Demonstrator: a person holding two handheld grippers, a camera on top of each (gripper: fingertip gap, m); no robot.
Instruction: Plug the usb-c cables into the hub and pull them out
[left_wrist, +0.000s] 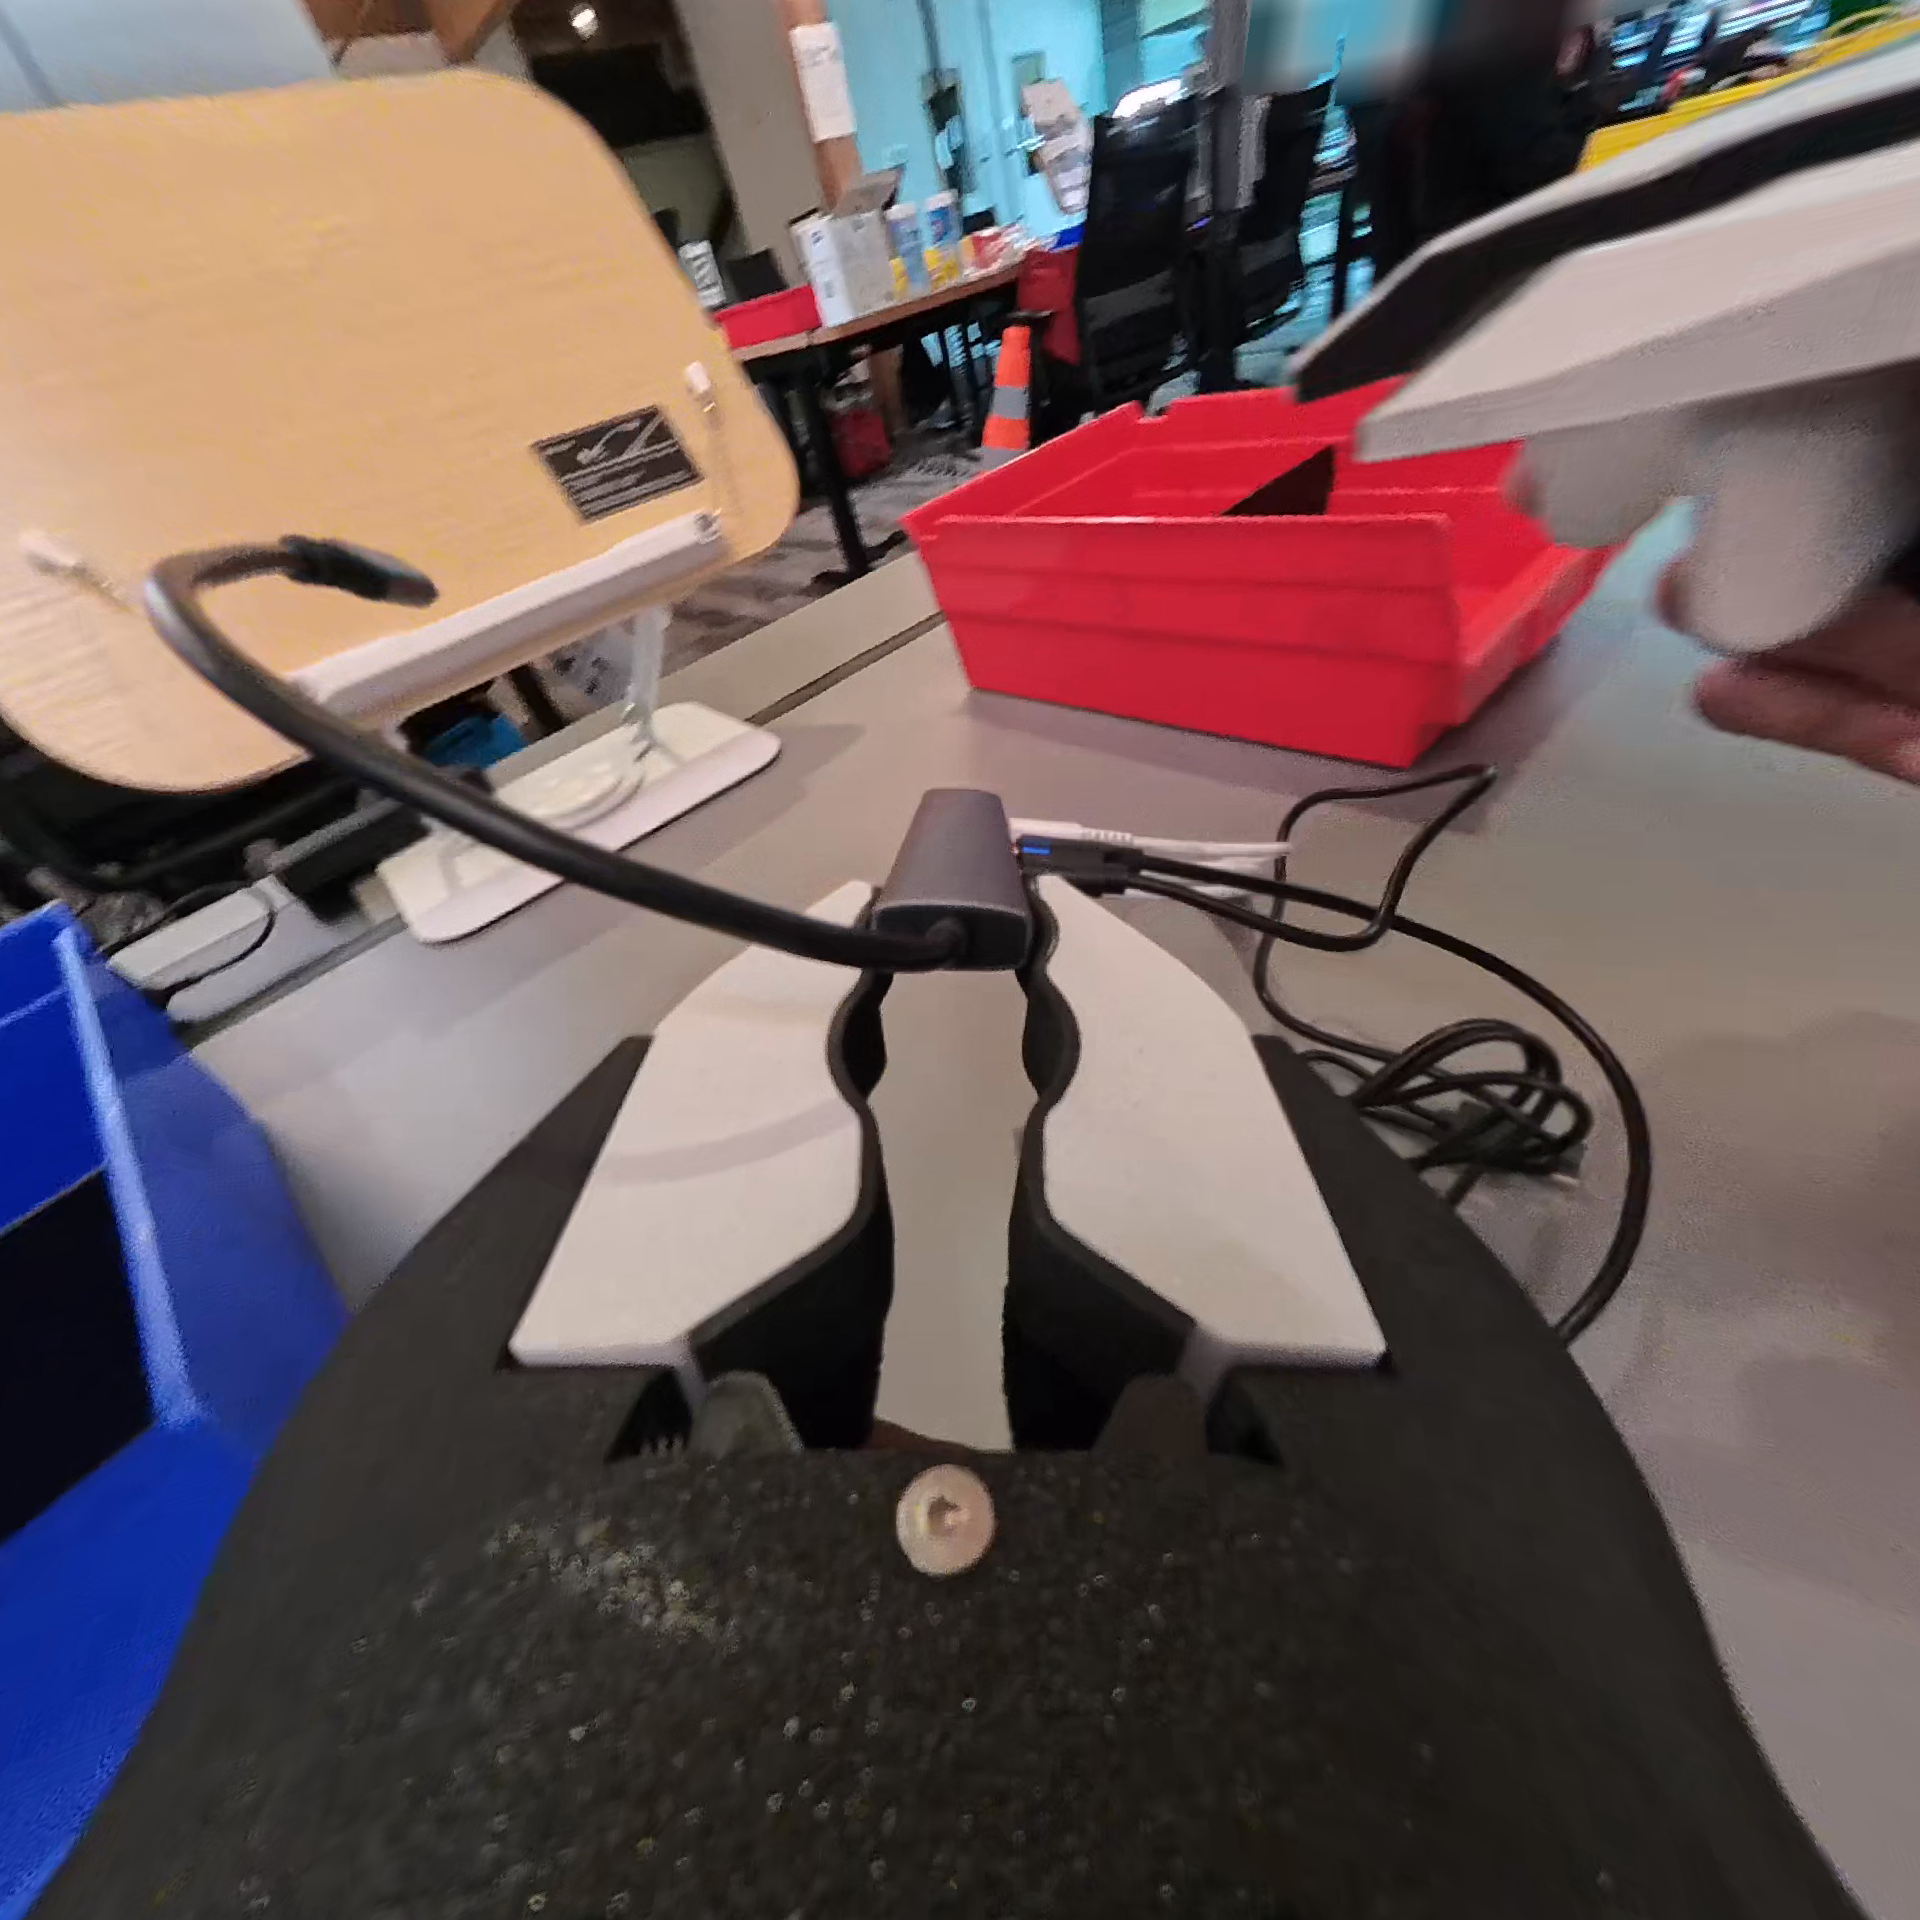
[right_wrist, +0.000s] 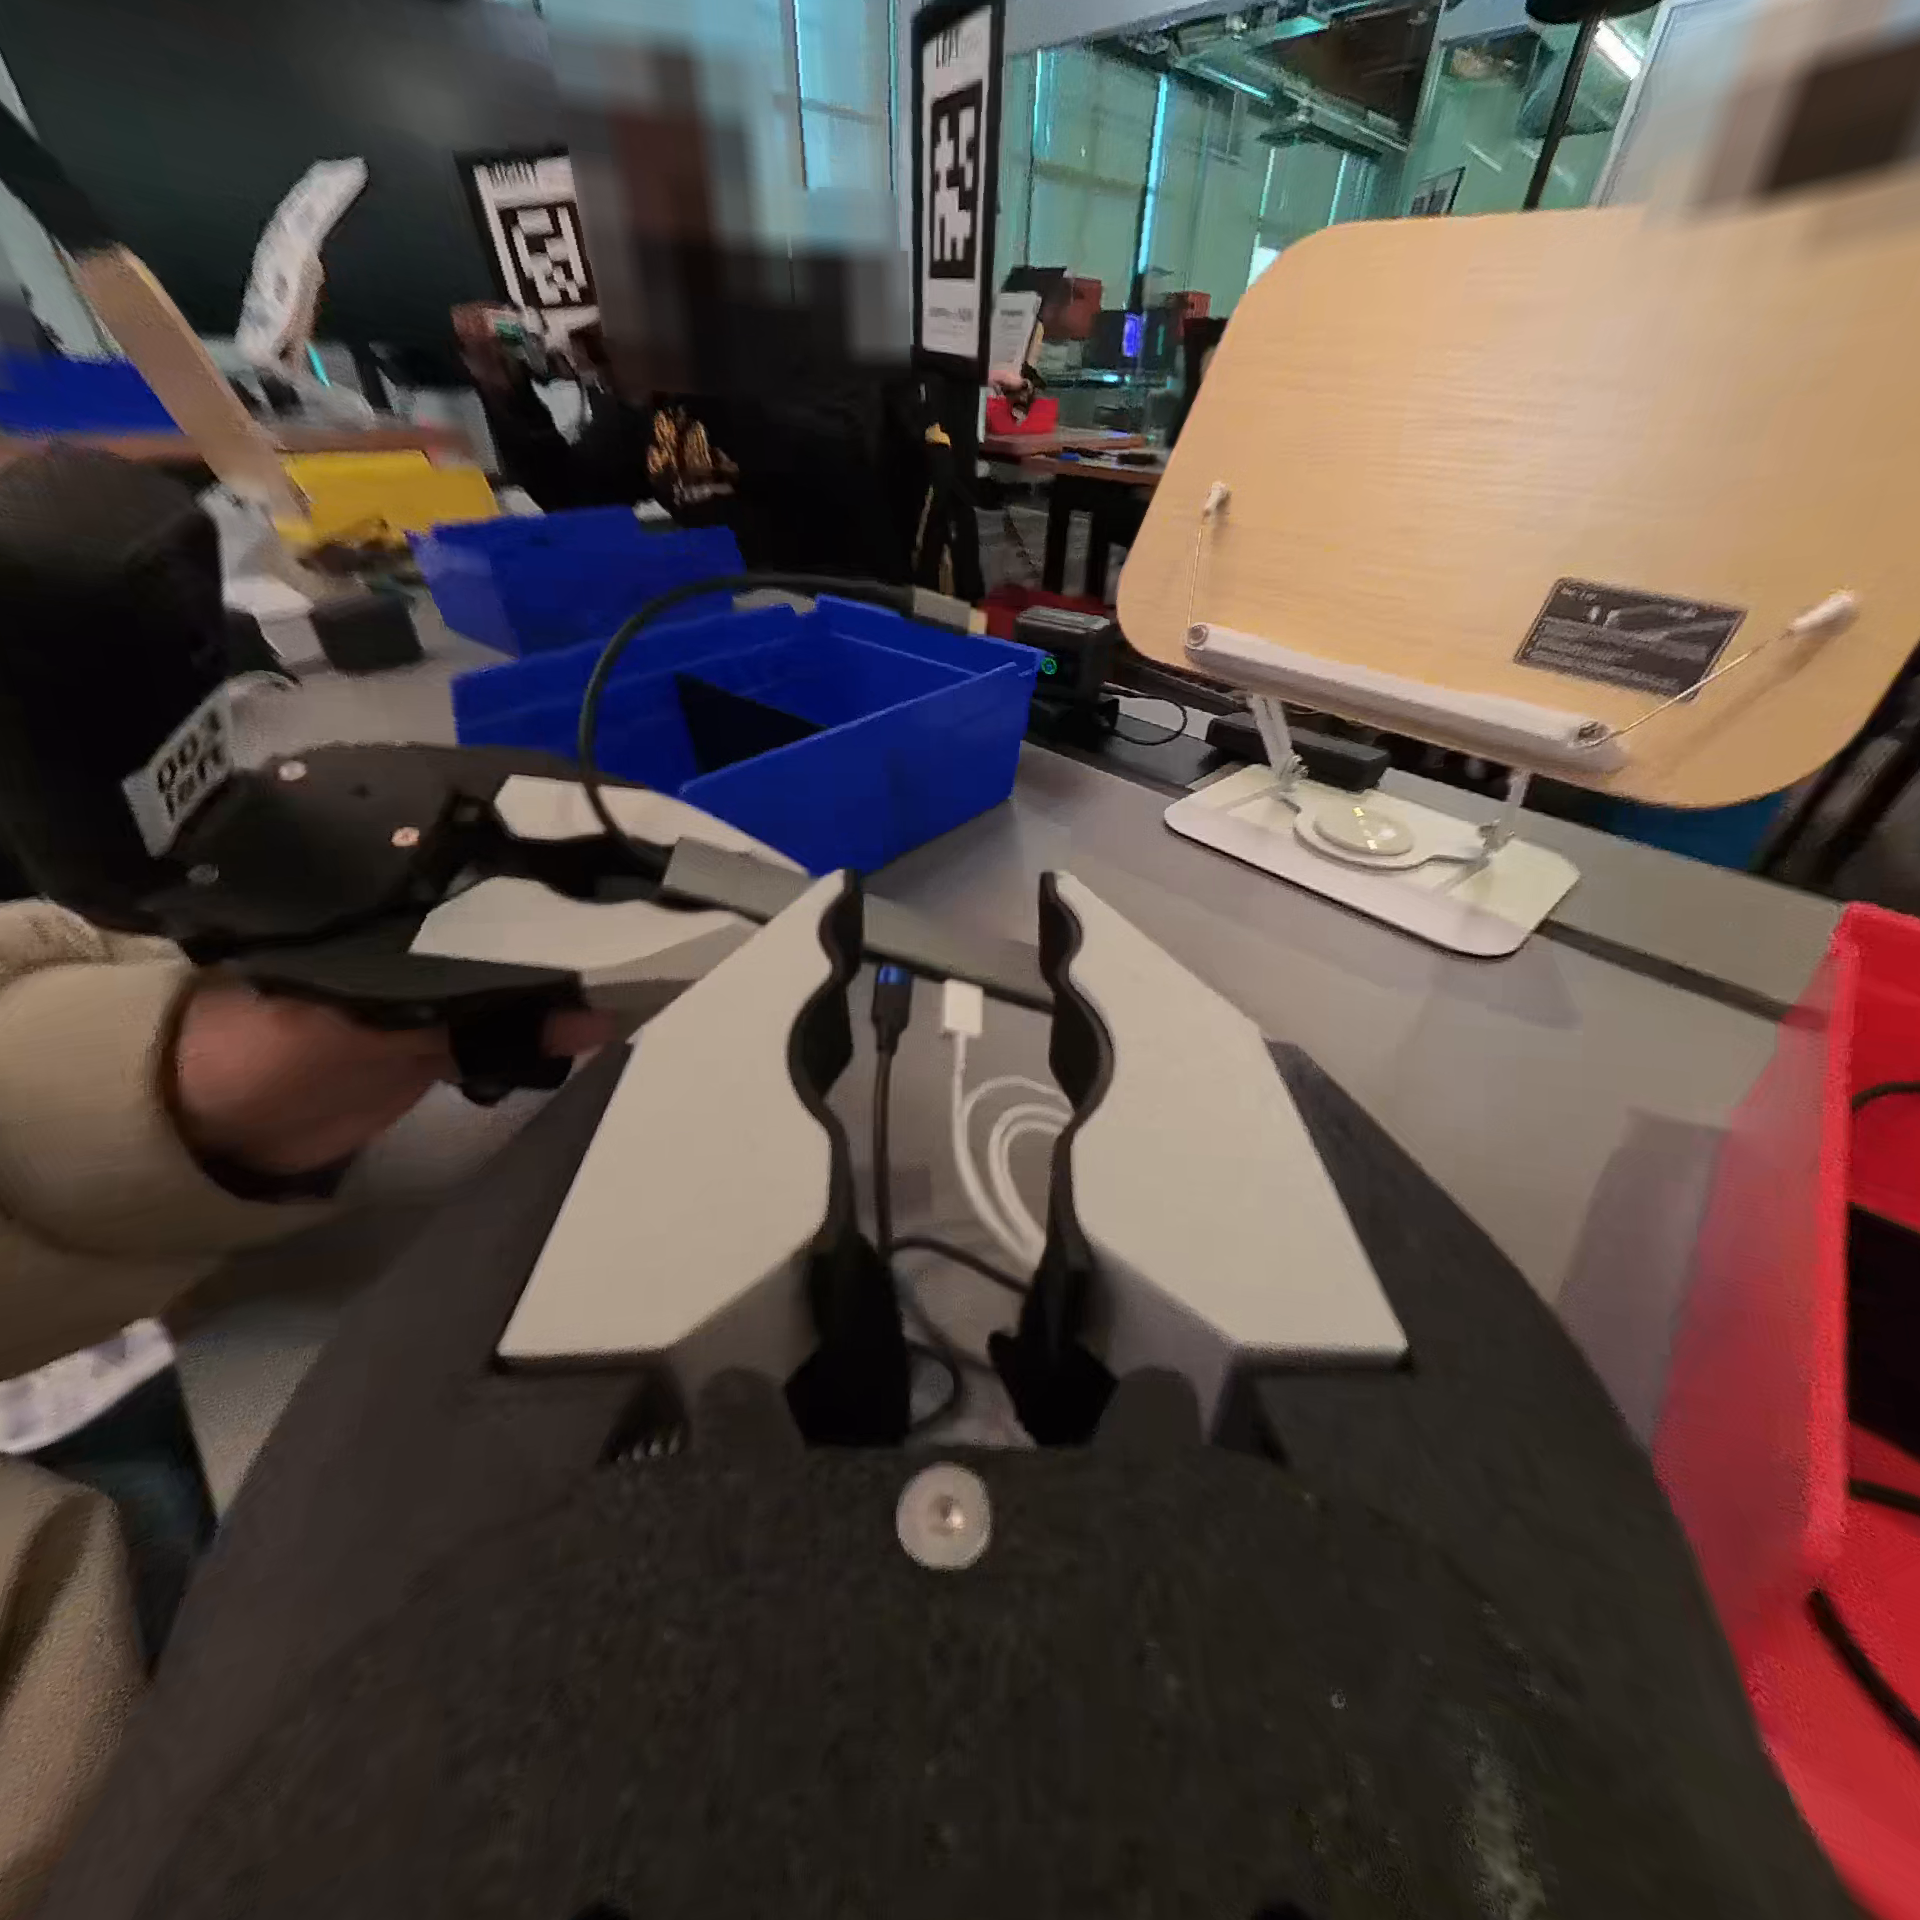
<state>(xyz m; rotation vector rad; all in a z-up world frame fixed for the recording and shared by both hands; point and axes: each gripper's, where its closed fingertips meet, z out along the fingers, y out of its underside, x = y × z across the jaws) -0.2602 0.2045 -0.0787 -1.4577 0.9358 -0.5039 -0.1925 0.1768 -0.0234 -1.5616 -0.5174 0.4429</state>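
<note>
- Your left gripper (left_wrist: 951, 925) has its jaws clamped on the grey hub (left_wrist: 951, 883), just above the surface (left_wrist: 1714, 1039).
- Your right gripper (right_wrist: 951, 914) hovers with jaws parted, empty, over the plugged-in black cable (right_wrist: 888, 1023) and white cable (right_wrist: 961, 1013).

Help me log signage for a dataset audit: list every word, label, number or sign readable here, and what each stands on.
I copy out no wording, only where writing stands.
Black plate on the wooden book stand: print too small to read.
White tag on the left hand-held gripper: short and blurred.
Black-and-white marker posters: small print unreadable.
Far boxes: too small to read.
</note>
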